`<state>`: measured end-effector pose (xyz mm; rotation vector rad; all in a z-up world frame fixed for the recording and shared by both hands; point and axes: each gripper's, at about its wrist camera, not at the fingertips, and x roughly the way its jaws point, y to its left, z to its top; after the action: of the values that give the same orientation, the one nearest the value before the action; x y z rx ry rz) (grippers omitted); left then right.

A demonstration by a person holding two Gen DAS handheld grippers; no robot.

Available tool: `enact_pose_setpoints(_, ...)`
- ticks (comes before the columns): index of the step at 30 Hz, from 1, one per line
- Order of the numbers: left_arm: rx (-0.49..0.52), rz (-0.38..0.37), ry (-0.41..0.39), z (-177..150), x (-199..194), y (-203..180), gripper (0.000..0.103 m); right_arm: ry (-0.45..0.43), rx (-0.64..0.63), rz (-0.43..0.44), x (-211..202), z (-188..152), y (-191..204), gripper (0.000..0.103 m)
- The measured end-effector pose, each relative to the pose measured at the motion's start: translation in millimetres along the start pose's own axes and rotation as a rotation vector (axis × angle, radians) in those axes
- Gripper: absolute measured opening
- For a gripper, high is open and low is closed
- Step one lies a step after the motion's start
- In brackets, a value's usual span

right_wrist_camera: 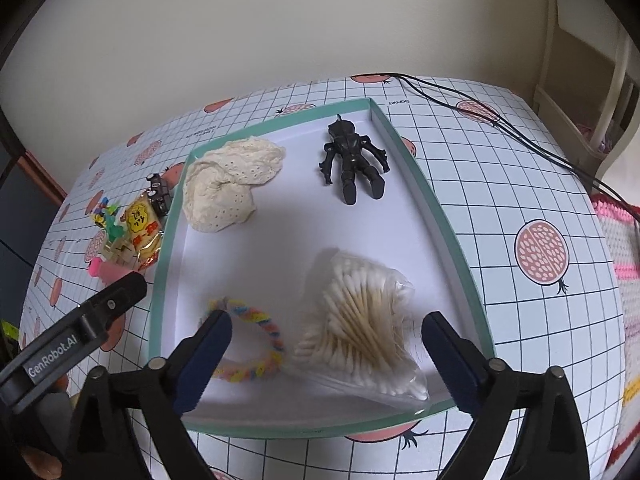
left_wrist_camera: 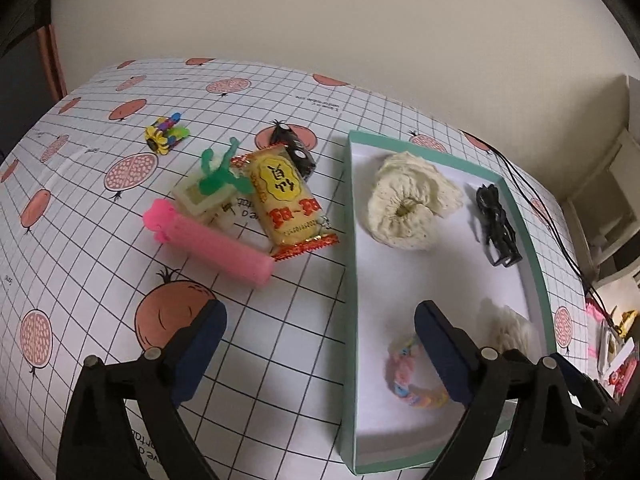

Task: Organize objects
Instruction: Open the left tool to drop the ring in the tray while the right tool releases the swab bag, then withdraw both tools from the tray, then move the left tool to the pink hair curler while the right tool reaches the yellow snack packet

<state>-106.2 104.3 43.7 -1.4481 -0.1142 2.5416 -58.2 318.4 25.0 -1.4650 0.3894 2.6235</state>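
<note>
Left gripper [left_wrist_camera: 320,344] hovers spread wide, nothing held, straddling the left wall of the teal box [left_wrist_camera: 347,280]; right gripper [right_wrist_camera: 326,354] is likewise released and empty over the box's near end. In the box so far: cream cloth [right_wrist_camera: 230,182] at the far-left corner, black figure [right_wrist_camera: 352,160] toward the far-right corner, braided bracelet [right_wrist_camera: 256,344] near the front-left, bag of cotton swabs [right_wrist_camera: 364,320] at the front-right. On the table [left_wrist_camera: 100,264], left of the box: pink tube [left_wrist_camera: 216,242], snack packet [left_wrist_camera: 286,200], green toy on its cream base [left_wrist_camera: 214,184], a small black item [left_wrist_camera: 294,148] behind the packet, and a multicoloured toy [left_wrist_camera: 166,134] further toward the far edge. Roughly half done by my count: four in, about five to go. The pink tube or the packet looks the likeliest next pick for the left gripper.
</note>
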Motion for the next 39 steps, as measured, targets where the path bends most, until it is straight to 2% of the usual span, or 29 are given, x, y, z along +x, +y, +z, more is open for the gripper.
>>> enact_pose_setpoints(3, -0.013, 0.008, -0.007, 1, 0, 3, 0.097, -0.005, 0.003, -0.005, 0, 0, 0, 0.103)
enact_pose_setpoints(4, -0.015, 0.007, -0.005, 1, 0, 4, 0.103, -0.007, 0.002, -0.004, 0, 0, 0, 0.103)
enact_pose_setpoints(16, -0.025, 0.011, -0.009, 2, 0, 7, 0.103, -0.016, -0.003, -0.010, -1, 0, 3, 0.103)
enact_pose_setpoints(21, -0.080, -0.032, -0.007, 8, -4, 18, 0.103, -0.052, -0.006, 0.000, -10, 5, 9, 0.103)
enact_pose_setpoints(25, -0.142, -0.068, -0.015, 17, -10, 35, 0.103, -0.100, -0.022, 0.030, -20, 12, 20, 0.103)
enact_pose_setpoints(32, -0.196, -0.072, -0.033, 34, -21, 69, 0.103, -0.170, -0.081, 0.090, -38, 27, 54, 0.103)
enact_pose_setpoints(39, -0.233, -0.037, -0.095, 53, -34, 103, 0.103, -0.180, -0.140, 0.121, -41, 42, 92, 0.099)
